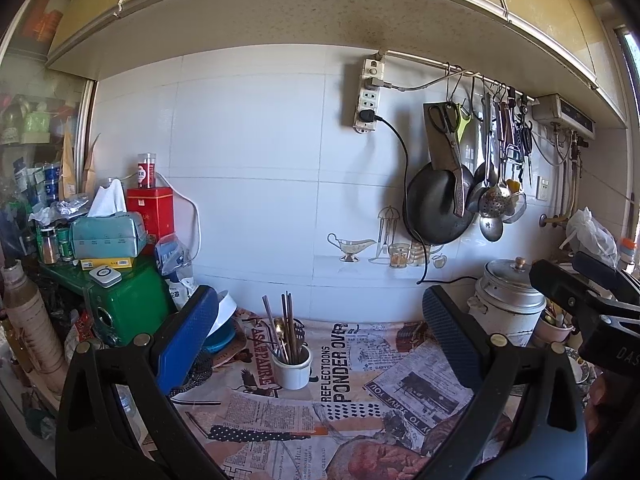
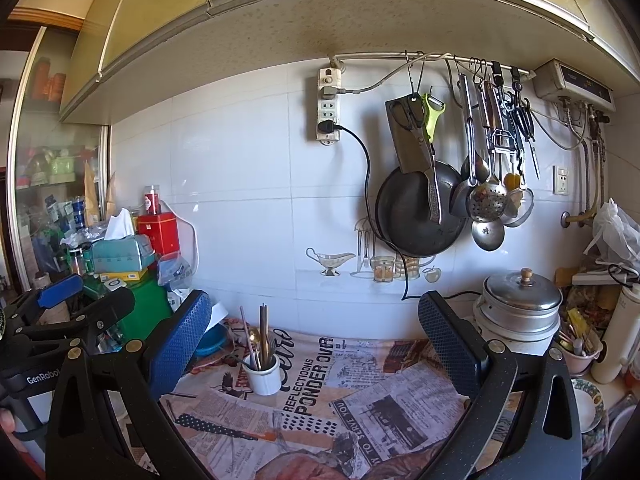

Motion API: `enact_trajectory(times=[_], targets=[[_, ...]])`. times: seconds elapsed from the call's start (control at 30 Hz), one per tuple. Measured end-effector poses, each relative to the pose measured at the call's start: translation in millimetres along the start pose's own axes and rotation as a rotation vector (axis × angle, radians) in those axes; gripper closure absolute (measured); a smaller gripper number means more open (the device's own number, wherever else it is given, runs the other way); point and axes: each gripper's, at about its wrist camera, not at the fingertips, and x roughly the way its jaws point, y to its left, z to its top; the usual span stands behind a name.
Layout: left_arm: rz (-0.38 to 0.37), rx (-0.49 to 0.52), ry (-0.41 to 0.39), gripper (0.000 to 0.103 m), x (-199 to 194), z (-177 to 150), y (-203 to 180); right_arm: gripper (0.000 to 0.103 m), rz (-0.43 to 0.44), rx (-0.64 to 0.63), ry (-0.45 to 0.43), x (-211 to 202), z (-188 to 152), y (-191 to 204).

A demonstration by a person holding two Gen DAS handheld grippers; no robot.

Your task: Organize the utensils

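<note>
We hold the left gripper [image 1: 320,336] level above the newsprint cloth [image 1: 360,392], fingers wide, empty. The white utensil cup [image 1: 292,368] of chopsticks stands between them. Our right gripper [image 2: 316,336] hovers alongside, equally wide, empty.

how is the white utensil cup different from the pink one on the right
The white utensil cup stands alone on the newsprint-patterned cloth, out in the open; the pink cup is crowded between the steel-lidded pot and a tall white bottle. The white one holds long upright chopsticks and a gold spoon; the pink one's contents are shorter and jumbled. Both hold utensils.
</note>
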Motion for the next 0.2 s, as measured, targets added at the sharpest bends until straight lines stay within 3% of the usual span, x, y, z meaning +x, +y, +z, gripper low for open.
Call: enact_trajectory(times=[0.2], targets=[[-0.008, -0.002, 0.010, 0.001, 9.8, 0.6, 7.5, 0.000, 0.002, -0.002, 0.016, 14.7, -0.7, 5.9]])
